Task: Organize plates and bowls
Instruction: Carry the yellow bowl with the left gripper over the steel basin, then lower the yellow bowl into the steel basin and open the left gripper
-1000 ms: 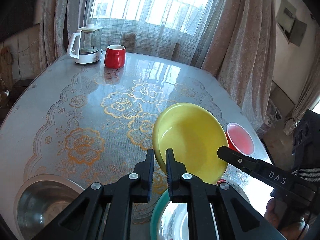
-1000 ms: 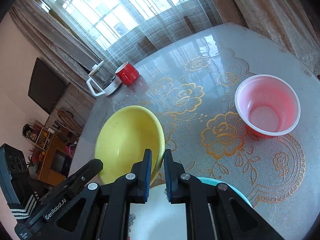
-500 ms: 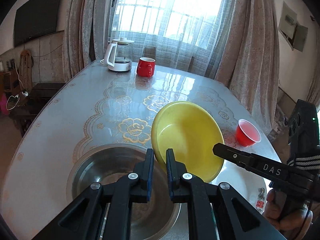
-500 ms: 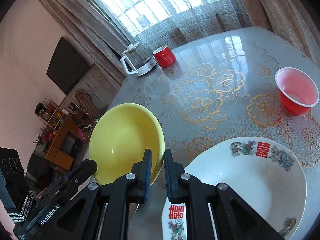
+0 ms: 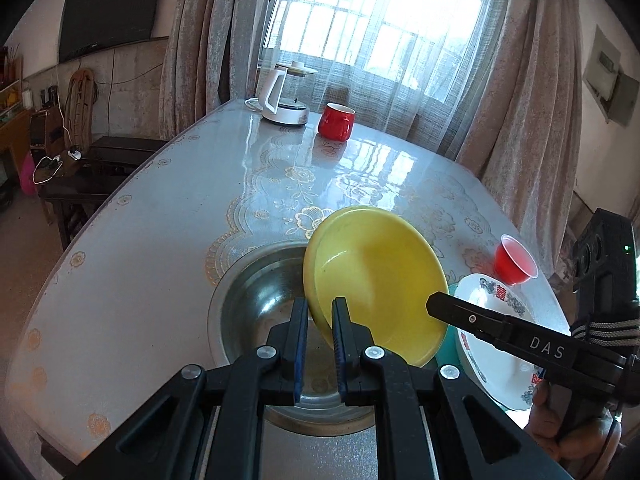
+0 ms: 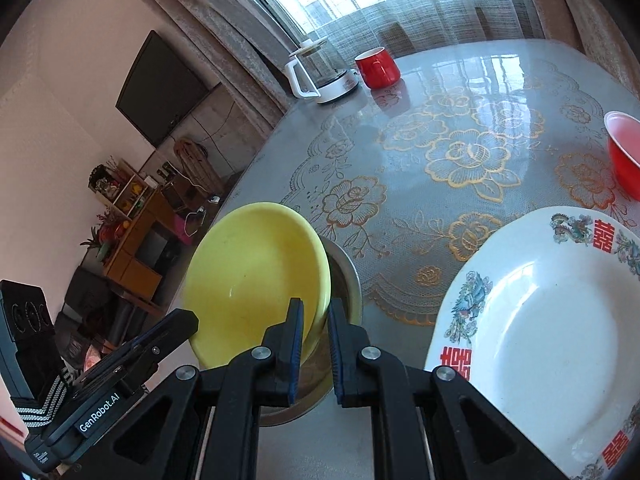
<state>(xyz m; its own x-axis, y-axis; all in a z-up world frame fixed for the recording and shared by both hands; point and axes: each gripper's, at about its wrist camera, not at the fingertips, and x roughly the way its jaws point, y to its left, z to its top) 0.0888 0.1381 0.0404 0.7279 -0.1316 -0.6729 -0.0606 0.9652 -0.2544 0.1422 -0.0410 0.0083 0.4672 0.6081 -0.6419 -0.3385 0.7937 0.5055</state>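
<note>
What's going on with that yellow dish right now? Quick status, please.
Left gripper and right gripper both shut on yellow bowl, one per rim side. Bowl tilted above steel basin. White plate alongside, not blocking.

My left wrist camera looks down along its jaws, close over the steel basin (image 5: 256, 312), toward the window. My right wrist camera sits nearer the patterned plate (image 6: 552, 320), angled leftward. Both share the yellow bowl (image 5: 380, 280) and the red mug (image 6: 378, 67).

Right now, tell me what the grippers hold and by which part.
Both hold the yellow bowl by its rim: left gripper on one side, right gripper on the opposite side.
</note>
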